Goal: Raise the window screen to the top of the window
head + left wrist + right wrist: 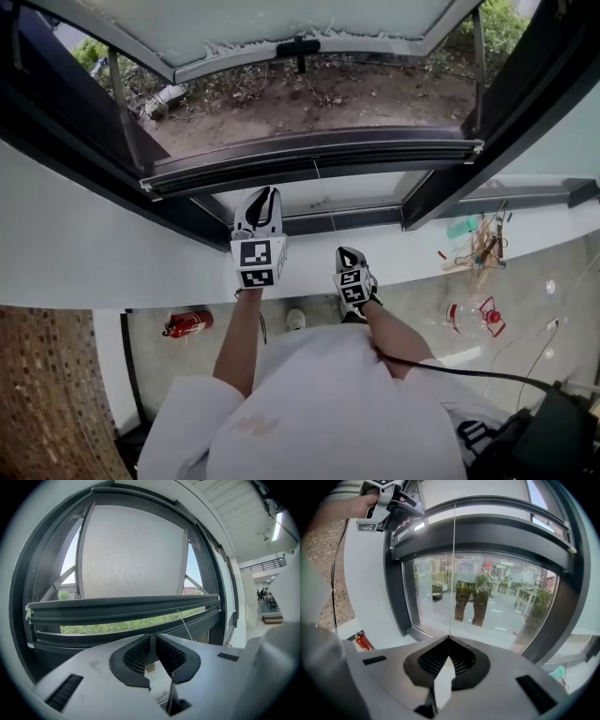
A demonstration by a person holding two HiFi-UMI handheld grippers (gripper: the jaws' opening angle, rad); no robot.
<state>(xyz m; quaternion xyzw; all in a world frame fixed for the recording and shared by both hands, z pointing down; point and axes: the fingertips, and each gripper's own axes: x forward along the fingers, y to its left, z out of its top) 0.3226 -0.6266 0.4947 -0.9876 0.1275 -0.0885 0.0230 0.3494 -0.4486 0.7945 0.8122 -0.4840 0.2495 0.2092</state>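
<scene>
The window screen's dark bottom bar [309, 155] [122, 607] [487, 531] runs across the opening, with grey mesh [133, 550] above it. A thin pull cord [323, 192] [454, 573] hangs from the bar. My left gripper [265, 195] [151, 641] points at the window just under the bar's left part. Its jaws stand a narrow gap apart with nothing between them. In the right gripper view the left gripper [401, 509] sits against the bar's left end. Lower and nearer me, my right gripper [349, 255] [449, 639] is shut, and the cord runs straight down into its tips.
The outer sash [300, 28] is swung outward over bare ground. A white sill [112, 253] runs below the window. Hangers and small items [483, 246] lie on its right part. On the floor are a red fire extinguisher [187, 323] [363, 641] and a red-capped bottle [480, 317].
</scene>
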